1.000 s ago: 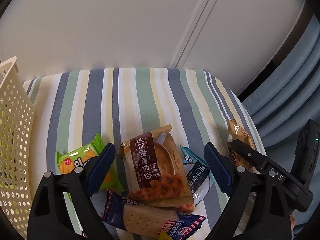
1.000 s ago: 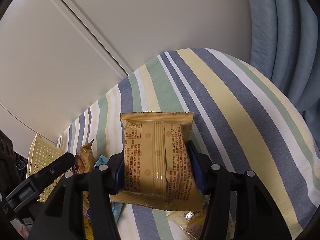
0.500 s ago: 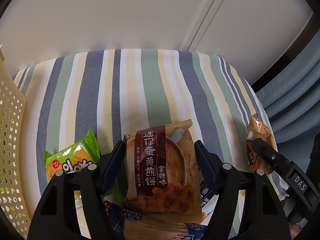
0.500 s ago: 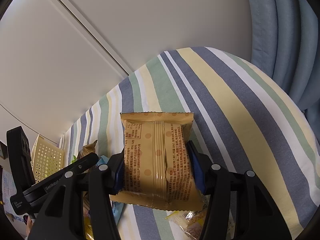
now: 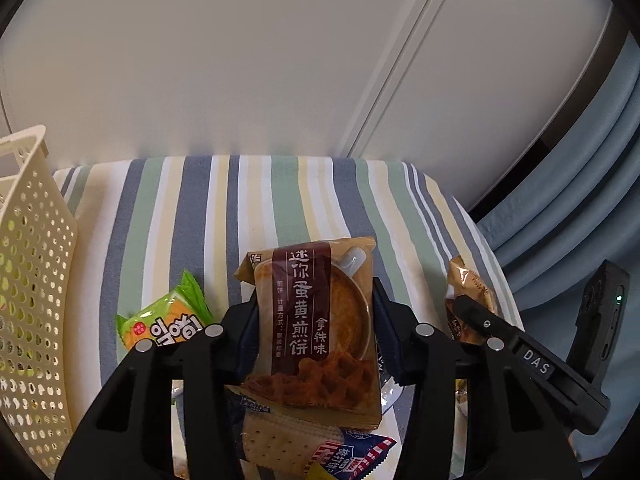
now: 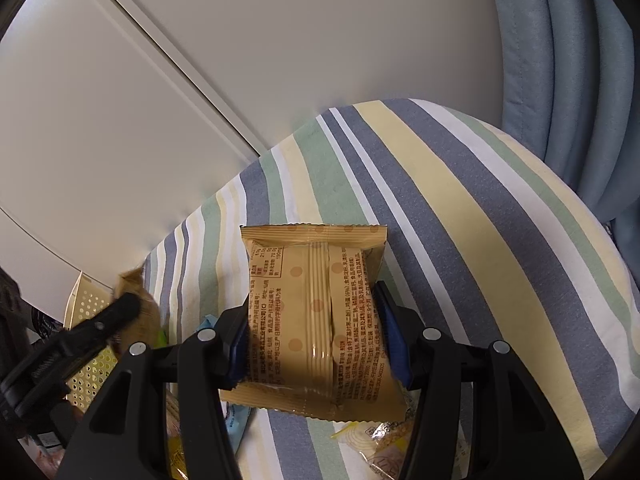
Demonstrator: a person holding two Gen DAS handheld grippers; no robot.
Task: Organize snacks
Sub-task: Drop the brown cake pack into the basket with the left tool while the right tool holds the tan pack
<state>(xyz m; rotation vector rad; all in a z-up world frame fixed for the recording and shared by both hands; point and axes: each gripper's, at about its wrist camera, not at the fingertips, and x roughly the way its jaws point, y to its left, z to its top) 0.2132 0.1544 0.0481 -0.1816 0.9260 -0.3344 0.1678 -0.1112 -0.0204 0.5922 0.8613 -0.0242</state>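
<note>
Since the striped table (image 5: 280,200) is just where the loose snacks sit, the cream perforated basket (image 5: 32,280) at its left edge looks like where everything's headed. Left gripper (image 5: 316,336) is clamped on the brown egg-waffle pack (image 5: 316,320), lifted clear of the cracker pack (image 5: 288,440) and green pack (image 5: 168,320), ready to carry over. Right gripper (image 6: 316,344) pinches the tan dotted pack (image 6: 316,320) by its sides above the table's near edge, probably waiting its turn.

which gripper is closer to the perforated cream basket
Left. The left gripper, shut on the brown egg-roll packet, sits just right of the basket; the right gripper, holding a tan packet, is farther right.
</note>
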